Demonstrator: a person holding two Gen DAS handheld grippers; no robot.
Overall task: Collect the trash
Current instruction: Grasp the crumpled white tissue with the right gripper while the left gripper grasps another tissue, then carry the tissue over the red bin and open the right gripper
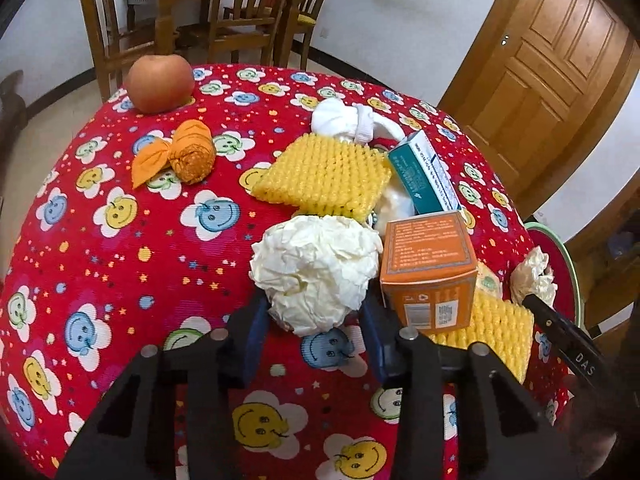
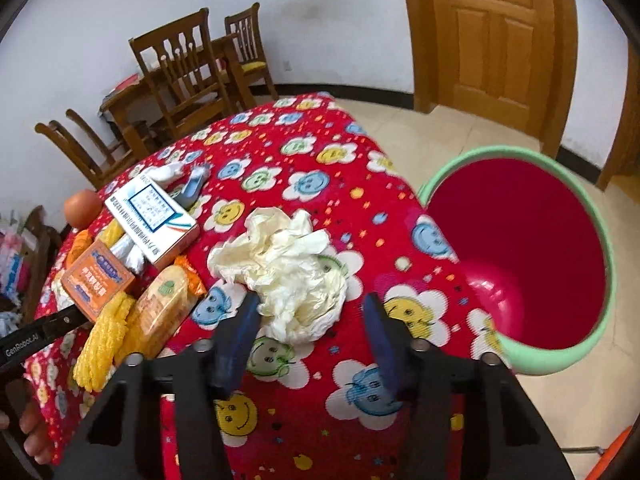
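Red tablecloth printed with smiling flowers (image 1: 120, 280) throughout, wooden chairs and a panelled door behind. From the left wrist: left gripper (image 1: 314, 314) closed onto a crumpled white paper ball (image 1: 316, 268), blue pads pressing both flanks, orange cardboard box (image 1: 430, 268) just beside. Looks like the grasp stage; next calls for lifting clear without nudging that box, then carrying across to the bin. From the right wrist: right gripper (image 2: 312, 316) straddling a loose wad of creamy crumpled paper (image 2: 288, 276), jaws parted, left pad touching, right pad apart from it. Needs closing fully before lifting. Red plastic bin with a mint-green rim (image 2: 600, 240) waiting just beside the table edge.
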